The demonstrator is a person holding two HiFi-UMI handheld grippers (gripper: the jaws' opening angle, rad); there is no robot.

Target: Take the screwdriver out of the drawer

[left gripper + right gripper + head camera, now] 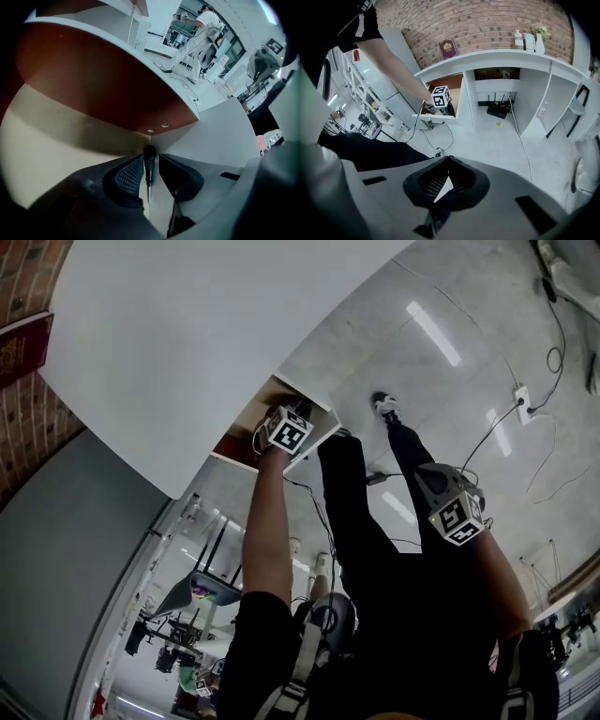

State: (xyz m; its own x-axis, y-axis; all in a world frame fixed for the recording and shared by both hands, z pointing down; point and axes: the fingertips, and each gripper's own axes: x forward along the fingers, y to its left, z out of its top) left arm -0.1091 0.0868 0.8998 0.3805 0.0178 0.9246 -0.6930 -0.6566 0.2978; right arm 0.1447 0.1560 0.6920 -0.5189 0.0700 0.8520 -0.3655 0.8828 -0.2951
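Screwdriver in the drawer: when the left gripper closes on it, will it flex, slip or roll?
The screwdriver looks rigid, a dark handle on a thin metal shaft, so it likely won't flex. Its slim, round handle may roll in the drawer if nudged. The left gripper's jaws stand apart around it; their textured pads should probably hold it.

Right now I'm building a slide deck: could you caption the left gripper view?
Left gripper straddles the screwdriver in the drawer corner, jaws not yet closed on it.
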